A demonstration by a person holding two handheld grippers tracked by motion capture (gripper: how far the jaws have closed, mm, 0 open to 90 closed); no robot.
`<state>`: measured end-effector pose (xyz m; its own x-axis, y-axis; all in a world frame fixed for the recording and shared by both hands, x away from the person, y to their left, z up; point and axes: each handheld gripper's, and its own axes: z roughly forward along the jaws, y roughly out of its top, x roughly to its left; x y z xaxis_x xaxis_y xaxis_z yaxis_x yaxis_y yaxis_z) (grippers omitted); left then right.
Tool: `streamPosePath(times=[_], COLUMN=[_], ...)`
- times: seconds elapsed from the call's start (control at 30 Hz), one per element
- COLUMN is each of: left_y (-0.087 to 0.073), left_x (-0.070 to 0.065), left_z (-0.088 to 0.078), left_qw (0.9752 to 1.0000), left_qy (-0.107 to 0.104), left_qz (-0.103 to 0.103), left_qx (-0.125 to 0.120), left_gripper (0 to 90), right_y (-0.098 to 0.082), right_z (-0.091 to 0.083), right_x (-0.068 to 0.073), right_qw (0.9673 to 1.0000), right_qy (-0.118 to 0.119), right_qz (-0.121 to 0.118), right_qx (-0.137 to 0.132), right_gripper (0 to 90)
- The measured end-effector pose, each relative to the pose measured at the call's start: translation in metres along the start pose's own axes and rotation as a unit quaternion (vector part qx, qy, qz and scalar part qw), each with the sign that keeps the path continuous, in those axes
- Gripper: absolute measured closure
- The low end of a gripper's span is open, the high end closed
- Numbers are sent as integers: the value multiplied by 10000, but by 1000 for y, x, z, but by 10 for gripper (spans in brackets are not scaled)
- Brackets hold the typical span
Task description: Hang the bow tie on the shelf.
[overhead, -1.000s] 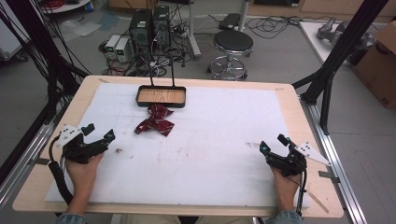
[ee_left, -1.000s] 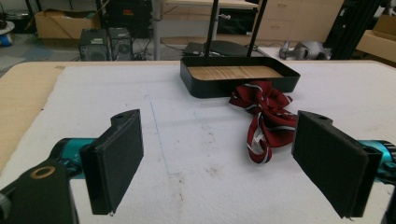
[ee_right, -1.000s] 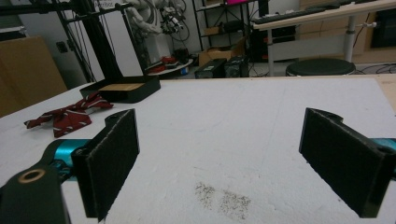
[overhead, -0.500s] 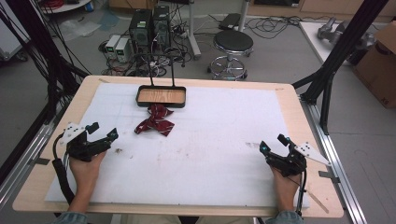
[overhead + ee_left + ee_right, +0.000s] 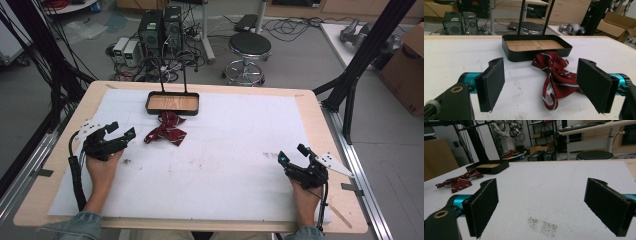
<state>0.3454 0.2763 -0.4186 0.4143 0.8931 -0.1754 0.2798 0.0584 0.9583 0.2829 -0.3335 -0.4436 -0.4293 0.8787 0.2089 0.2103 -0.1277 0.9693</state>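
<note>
Left hand-held gripper, jaws wide and empty, faces the striped bow tie; centre its knot before closing. Right hand-held gripper rests wide, empty.

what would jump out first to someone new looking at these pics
A dark red striped bow tie lies crumpled on the white table cover, just in front of a black tray with a wooden floor at the far edge. The left gripper sits open, pointing at the tie; the right gripper rests open, far off.
</note>
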Motion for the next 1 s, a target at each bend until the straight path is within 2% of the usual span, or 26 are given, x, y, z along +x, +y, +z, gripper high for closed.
streamPosePath(times=[0.1,0.17,0.27,0.37,0.53,0.67,0.87,1.0], left_y=[-1,-2,3,7,11,15,15,5], left_x=[-2,-4,-5,-9,-18,-21,-22,-19], left_z=[7,12,22,30,50,71,95,107], left_qw=[9999,9999,9998,9998,9994,9987,9977,9953], left_qy=[-58,-22,-104,-147,-255,-269,-163,14], left_qz=[-19,-12,-51,-70,-58,-179,-229,-289], left_qx=[-80,-104,154,72,247,384,615,928], left_gripper=[279,292,265,260,260,261,267,290], right_y=[0,0,0,0,0,0,0,0], right_z=[0,0,0,0,0,1,1,1], right_x=[0,-1,-1,-1,-1,-1,-1,-1], right_qw=[10000,10000,10000,10000,10000,10000,10000,10000], right_qy=[-3,-11,-6,2,6,8,25,35], right_qz=[10,10,14,12,2,-3,14,22], right_qx=[1,1,-4,-6,-14,-11,-7,0], right_gripper=[113,112,112,112,113,113,112,113])
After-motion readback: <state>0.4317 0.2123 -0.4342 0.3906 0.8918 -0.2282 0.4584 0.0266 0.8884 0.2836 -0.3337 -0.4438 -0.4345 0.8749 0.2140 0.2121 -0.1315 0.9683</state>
